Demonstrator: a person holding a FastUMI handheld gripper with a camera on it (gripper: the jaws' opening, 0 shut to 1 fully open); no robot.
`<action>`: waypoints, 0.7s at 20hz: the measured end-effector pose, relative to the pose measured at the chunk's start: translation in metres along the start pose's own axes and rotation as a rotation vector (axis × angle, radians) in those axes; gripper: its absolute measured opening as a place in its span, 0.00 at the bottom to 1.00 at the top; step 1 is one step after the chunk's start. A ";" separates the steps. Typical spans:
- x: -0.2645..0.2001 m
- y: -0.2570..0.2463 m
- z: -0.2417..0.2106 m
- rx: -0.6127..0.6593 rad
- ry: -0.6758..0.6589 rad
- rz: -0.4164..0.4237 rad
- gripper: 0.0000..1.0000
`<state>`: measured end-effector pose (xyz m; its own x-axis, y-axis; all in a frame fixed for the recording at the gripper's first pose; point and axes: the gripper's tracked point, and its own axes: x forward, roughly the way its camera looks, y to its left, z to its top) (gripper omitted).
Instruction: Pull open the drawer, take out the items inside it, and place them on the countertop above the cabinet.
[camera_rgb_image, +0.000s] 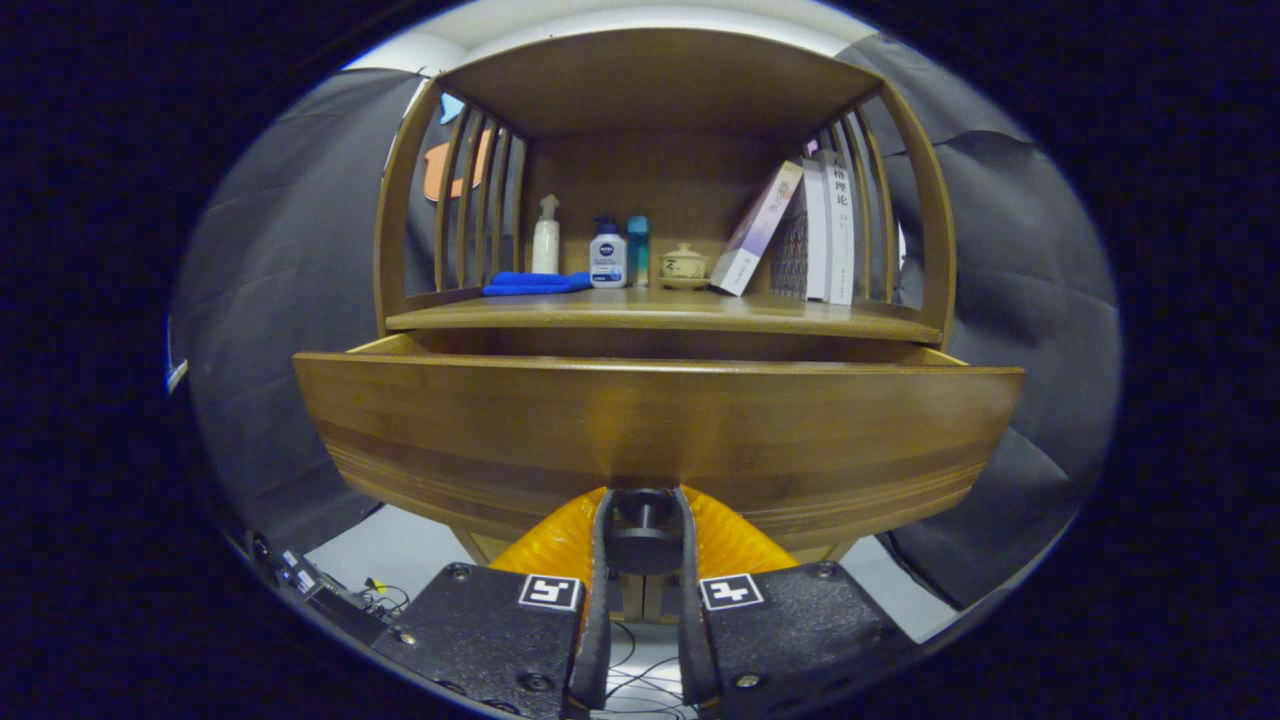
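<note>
Wooden cabinet (930, 250) with slatted sides stands ahead, against the black cloth wall. Its wide brown wooden drawer (655, 425) is pulled partway out; the curved front panel sits just ahead of the fingers, and the top edges of its side walls show beneath the shelf. The drawer's inside is hidden from this angle, so its contents cannot be told.

Countertop shelf (660, 312) above the drawer, left to right:
- folded blue cloth (536, 284), lying flat near the left slats
- white spray bottle (546, 237), upright, behind the cloth
- white bottle with dark blue cap (607, 254), upright, just beside the cloth's right end
- slim light-blue bottle (638, 250), upright, close beside the white one
- small cream lidded ceramic pot (684, 264) on a saucer, near mid-shelf
- pale book (757, 228) tilted, leaning right against the others
- row of upright books (826, 230) against the right slats

Gripper (643, 530): fingers closed in on the dark round drawer knob (642, 540), one on either side of it, both appearing to press on it. The knob sits at the lower middle of the drawer front.

Below left of the gripper, on the pale floor, dark cables and a small device (330, 590).
</note>
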<state>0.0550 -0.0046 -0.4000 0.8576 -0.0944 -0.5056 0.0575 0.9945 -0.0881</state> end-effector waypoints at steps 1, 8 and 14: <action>-0.005 0.000 -0.004 0.005 0.004 0.003 0.31; -0.045 0.000 -0.025 -0.007 0.012 0.028 0.31; -0.070 0.001 -0.038 -0.012 0.026 0.040 0.31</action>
<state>-0.0243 0.0015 -0.3975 0.8457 -0.0559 -0.5308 0.0169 0.9968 -0.0781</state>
